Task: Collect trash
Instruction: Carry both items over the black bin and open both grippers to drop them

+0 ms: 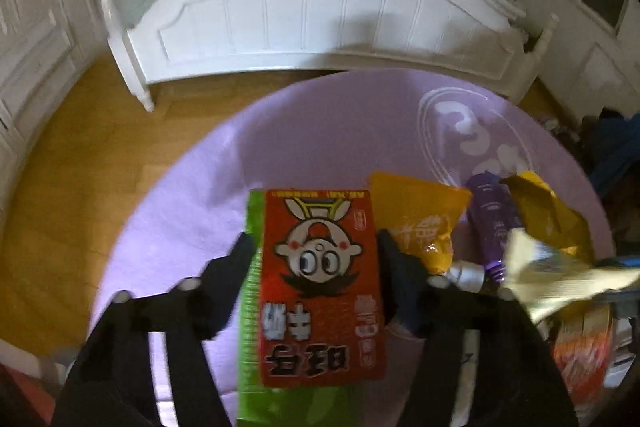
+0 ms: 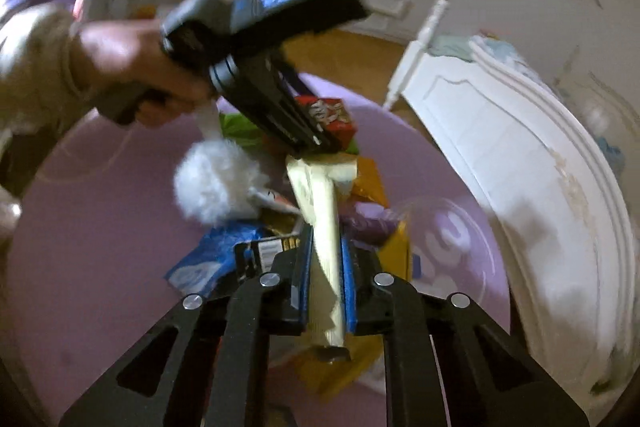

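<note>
Between your left gripper's [image 1: 316, 247] fingers you have a red carton with a cartoon face [image 1: 322, 283], upside down toward you, a green side panel showing on its left. Just right of those fingers lie an orange foil packet [image 1: 420, 219], a purple tube [image 1: 490, 215] and a crumpled yellow wrapper [image 1: 548, 211]. Your right gripper [image 2: 326, 267] pinches a pale cream wrapper [image 2: 320, 211] edge-on; it rises from the pads toward the carton. A blue-and-white packet [image 2: 200, 267] lies left of those pads.
</note>
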The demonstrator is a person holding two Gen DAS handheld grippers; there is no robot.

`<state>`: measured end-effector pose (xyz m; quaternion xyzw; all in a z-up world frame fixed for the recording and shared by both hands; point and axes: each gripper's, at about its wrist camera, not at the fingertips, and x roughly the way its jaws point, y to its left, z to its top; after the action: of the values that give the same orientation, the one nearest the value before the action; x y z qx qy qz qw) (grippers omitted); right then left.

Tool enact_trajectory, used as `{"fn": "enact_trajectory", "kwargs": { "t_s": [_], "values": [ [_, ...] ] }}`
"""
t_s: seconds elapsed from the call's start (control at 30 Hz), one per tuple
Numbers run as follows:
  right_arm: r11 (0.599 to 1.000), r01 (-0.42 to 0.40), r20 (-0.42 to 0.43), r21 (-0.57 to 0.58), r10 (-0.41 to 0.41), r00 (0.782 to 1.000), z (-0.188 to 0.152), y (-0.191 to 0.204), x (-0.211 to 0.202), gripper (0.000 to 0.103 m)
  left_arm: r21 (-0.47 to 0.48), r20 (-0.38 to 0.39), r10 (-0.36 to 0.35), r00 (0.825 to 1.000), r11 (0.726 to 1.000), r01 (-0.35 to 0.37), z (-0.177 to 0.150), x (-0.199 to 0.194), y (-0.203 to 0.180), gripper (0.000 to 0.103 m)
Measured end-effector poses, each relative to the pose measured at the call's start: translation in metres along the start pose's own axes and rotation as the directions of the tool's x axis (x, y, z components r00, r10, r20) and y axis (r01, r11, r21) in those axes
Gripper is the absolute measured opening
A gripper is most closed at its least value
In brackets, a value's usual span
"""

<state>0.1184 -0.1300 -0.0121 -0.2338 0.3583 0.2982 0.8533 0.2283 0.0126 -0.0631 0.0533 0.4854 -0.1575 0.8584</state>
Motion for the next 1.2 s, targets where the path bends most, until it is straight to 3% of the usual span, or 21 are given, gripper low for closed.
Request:
{"fn": "enact_trajectory", "kwargs": {
  "t_s": [0.2, 0.3, 0.4, 0.53, 0.63, 0.8, 1.03, 1.2],
  "values": [
    [0.954, -0.125, 0.113, 0.272, 0.097, 0.989, -0.019, -0.021, -0.029, 0.013, -0.108, 0.120, -0.073, 0.990, 0.990, 0.086, -0.009, -0.038, 0.010, 0.049],
    [0.880, -0.228, 0.192, 0.417, 0.160, 0.968, -0.024, -0.039, -0.033, 0.013, -0.134, 0.208, -0.110, 0.972, 0.981, 0.139, -0.018, -0.078, 0.012, 0.049],
    [0.779, -0.346, 0.276, 0.524, 0.229, 0.933, -0.023, -0.049, -0.037, 0.013, -0.140, 0.283, -0.119, 0.952, 0.977, 0.164, -0.036, -0.120, 0.016, 0.049],
    [0.736, -0.416, 0.315, 0.535, 0.283, 0.906, 0.004, -0.031, -0.039, 0.013, -0.187, 0.344, -0.075, 0.936, 0.971, 0.147, -0.073, -0.160, 0.037, 0.049],
    [0.723, -0.453, 0.301, 0.522, 0.341, 0.890, 0.038, -0.002, -0.027, 0.013, -0.270, 0.349, 0.010, 0.937, 0.958, 0.091, -0.114, -0.178, 0.068, 0.050],
    [0.736, -0.483, 0.219, 0.474, 0.432, 0.875, 0.104, 0.062, 0.013, 0.013, -0.431, 0.284, 0.118, 0.952, 0.902, 0.016, -0.191, -0.178, 0.125, 0.050],
    [0.789, -0.456, 0.010, 0.413, 0.497, 0.868, 0.185, 0.164, 0.117, 0.013, -0.580, 0.214, 0.135, 0.968, 0.815, 0.014, -0.263, -0.153, 0.181, 0.050],
    [0.838, -0.389, -0.122, 0.383, 0.463, 0.878, 0.205, 0.212, 0.174, 0.013, -0.613, 0.180, 0.124, 0.976, 0.790, 0.013, -0.287, -0.131, 0.199, 0.050]
  ]
}}
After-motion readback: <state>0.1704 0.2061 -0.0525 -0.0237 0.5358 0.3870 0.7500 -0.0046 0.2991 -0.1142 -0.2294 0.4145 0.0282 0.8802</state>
